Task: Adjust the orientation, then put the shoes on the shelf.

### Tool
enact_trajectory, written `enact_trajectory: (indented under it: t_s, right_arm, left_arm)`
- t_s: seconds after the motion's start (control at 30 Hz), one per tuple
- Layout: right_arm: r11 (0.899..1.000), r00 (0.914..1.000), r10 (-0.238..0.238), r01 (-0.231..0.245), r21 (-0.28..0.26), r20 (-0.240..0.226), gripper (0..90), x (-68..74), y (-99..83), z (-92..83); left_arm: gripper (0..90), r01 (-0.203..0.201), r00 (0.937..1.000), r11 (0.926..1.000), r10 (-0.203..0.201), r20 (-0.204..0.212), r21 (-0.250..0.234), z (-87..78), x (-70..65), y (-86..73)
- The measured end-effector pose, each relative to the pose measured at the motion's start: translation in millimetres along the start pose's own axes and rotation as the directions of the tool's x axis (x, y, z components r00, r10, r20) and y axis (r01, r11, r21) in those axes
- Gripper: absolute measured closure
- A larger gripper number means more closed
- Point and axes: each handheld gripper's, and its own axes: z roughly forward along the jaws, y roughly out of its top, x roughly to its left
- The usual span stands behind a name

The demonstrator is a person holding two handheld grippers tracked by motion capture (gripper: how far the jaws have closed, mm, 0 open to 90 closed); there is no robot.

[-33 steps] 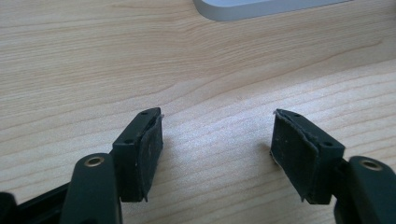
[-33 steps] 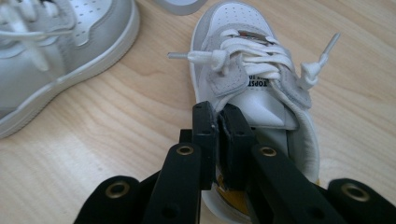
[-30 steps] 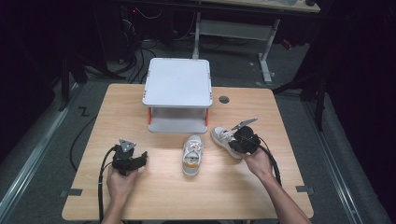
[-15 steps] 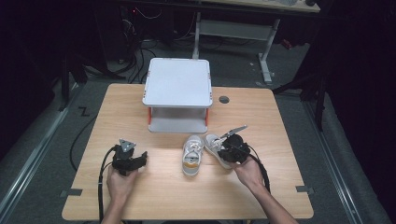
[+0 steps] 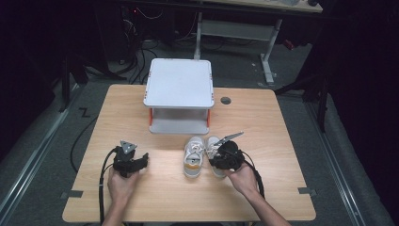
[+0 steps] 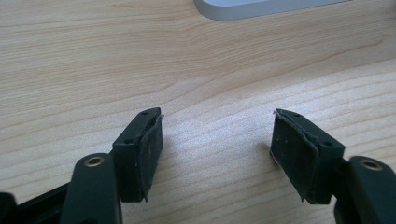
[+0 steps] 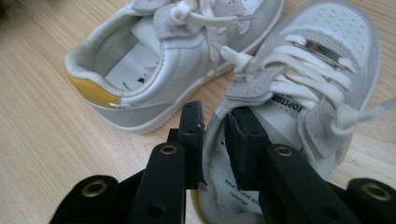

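Your right gripper point(image 7: 212, 135) pinches the collar of the right-hand shoe point(image 7: 299, 93), one black jaw outside the padded wall and the other inside on the printed insole. That shoe is small, white and silvery, with a perforated toe, flat white laces and a metal lace tag. Touching or nearly touching its side lies the other shoe point(image 7: 154, 60), of the same smooth silvery make, with a yellow heel patch and a soft grey suede strip along the sole.

In the high view both shoes sit side by side on the pale wood-grain table point(image 5: 282, 122), toes pointing away from you, just in front of a white square-topped stand point(image 5: 179, 84) with rounded corners and orange legs. The stand's lower shelf point(image 5: 179, 126) looks bare. A dark round grommet point(image 5: 226, 100) sits in the tabletop to the stand's right.

Your left gripper point(image 6: 217, 147) rests well apart to the left, its rubber-padded jaws spread wide over bare wood, holding nothing.
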Motion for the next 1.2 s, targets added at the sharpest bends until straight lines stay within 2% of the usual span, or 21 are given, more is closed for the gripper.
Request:
enact_trajectory:
  t_s: [0.2,0.23,0.4,0.47,0.53,0.57,0.6,0.67,0.7,0.73,0.83,0.87,0.9,0.93,1.0,1.03,1.07,1.1,1.13,1.17,1.2]
  right_arm:
    - [1.0,0.9993,-0.001,0.0,-0.03,-0.038,66.6,-2.1,-3.2,1.7]
    - [0.998,0.9982,0.009,-0.012,-0.061,-0.06,61.2,-4.4,-6.3,0.3]
    - [0.993,0.9981,0.001,-0.008,-0.119,-0.061,58.3,-7.8,-14.1,-11.0]
    - [0.981,0.9972,0.018,-0.031,-0.192,-0.073,57.8,-14.5,-23.9,-22.3]
    - [0.972,0.9977,0.022,-0.036,-0.233,-0.064,57.6,-18.3,-29.8,-29.7]
    - [0.972,0.9977,0.022,-0.036,-0.233,-0.064,57.6,-18.3,-29.8,-29.7]
    - [0.969,0.9983,0.021,-0.034,-0.244,-0.055,57.5,-20.0,-31.8,-32.2]
    - [0.956,0.9988,0.048,-0.049,-0.29,-0.013,57.5,-32.5,-41.4,-39.1]
    - [0.956,0.9988,0.048,-0.049,-0.29,-0.013,57.5,-32.5,-41.4,-39.1]
    - [0.947,0.997,0.074,-0.062,-0.315,0.025,57.0,-43.6,-49.0,-40.4]
    - [0.938,0.9868,0.123,-0.081,-0.336,0.105,55.8,-60.7,-63.2,-37.9]
    - [0.938,0.9868,0.123,-0.081,-0.336,0.105,55.8,-60.7,-63.2,-37.9]
    - [0.937,0.9823,0.139,-0.089,-0.339,0.126,55.7,-66.6,-68.1,-36.1]
    - [0.934,0.9716,0.168,-0.103,-0.341,0.166,55.5,-78.0,-76.9,-31.5]
    - [0.931,0.9594,0.205,-0.129,-0.342,0.194,55.0,-87.6,-83.9,-27.6]
    - [0.929,0.9537,0.216,-0.135,-0.345,0.209,54.2,-91.8,-86.6,-25.9]
    - [0.929,0.9537,0.216,-0.135,-0.345,0.209,54.2,-91.8,-86.6,-25.9]
    - [0.926,0.941,0.237,-0.144,-0.35,0.241,52.3,-98.5,-90.6,-22.3]
    - [0.926,0.9355,0.242,-0.144,-0.349,0.257,51.7,-100.0,-91.5,-21.2]
    - [0.926,0.9299,0.245,-0.14,-0.35,0.275,51.0,-102.0,-92.3,-19.4]
    - [0.927,0.9243,0.248,-0.139,-0.348,0.29,50.3,-103.8,-93.0,-17.9]
  left_arm:
    - [34.3,0.0,1.0,1.0,0.0,0.0,0.0,0.0,-0.1,0.0]
    - [34.3,0.003,1.0,1.0,-0.003,-0.001,0.0,0.0,-0.3,0.0]
    - [34.2,0.003,1.0,1.0,-0.003,0.001,0.0,-0.7,-1.2,-0.5]
    - [34.0,0.004,1.0,1.0,-0.004,0.0,0.001,-1.7,-3.3,-1.3]
    - [32.9,0.003,1.0,1.0,-0.003,0.0,0.005,-1.7,-4.2,-1.2]
    - [32.2,0.003,1.0,1.0,-0.003,0.0,0.005,-1.7,-4.2,-1.2]
    - [32.2,0.004,1.0,1.0,-0.004,-0.005,0.006,-1.6,-5.2,-1.0]
    - [30.6,0.011,0.9998,0.9999,-0.011,-0.014,0.005,-1.2,-7.8,-0.8]
    - [30.6,0.011,0.9998,0.9999,-0.011,-0.014,0.005,-1.2,-7.8,-0.8]
    - [30.7,0.014,0.9998,0.9999,-0.014,-0.016,0.005,-1.3,-8.8,-0.9]
    - [31.7,0.013,0.9998,0.9999,-0.013,-0.017,0.009,-1.6,-9.5,-0.6]
    - [31.7,0.014,0.9998,0.9999,-0.014,-0.012,0.009,-1.6,-10.0,-0.2]
    - [32.3,0.017,0.9998,0.9998,-0.017,-0.009,0.007,-1.5,-11.2,0.2]
    - [32.6,0.006,1.0,1.0,-0.006,-0.004,-0.002,-3.1,-14.8,1.8]
    - [33.4,0.002,1.0,0.9999,-0.002,0.002,-0.011,-4.4,-17.4,3.0]
    - [33.5,-0.007,0.9998,0.9998,0.008,0.02,-0.019,-8.0,-23.5,7.5]
    - [33.6,-0.007,0.9998,0.9998,0.008,0.02,-0.019,-8.0,-23.5,7.5]
    - [33.9,-0.015,0.9993,0.9996,0.016,0.033,-0.025,-11.0,-28.2,10.8]
    - [34.1,-0.025,0.998,0.999,0.027,0.058,-0.036,-15.3,-36.0,15.2]
    - [34.1,-0.025,0.998,0.999,0.027,0.058,-0.036,-15.3,-36.0,15.2]
    - [34.3,-0.049,0.9964,0.9977,0.052,0.067,-0.047,-20.7,-46.6,19.7]
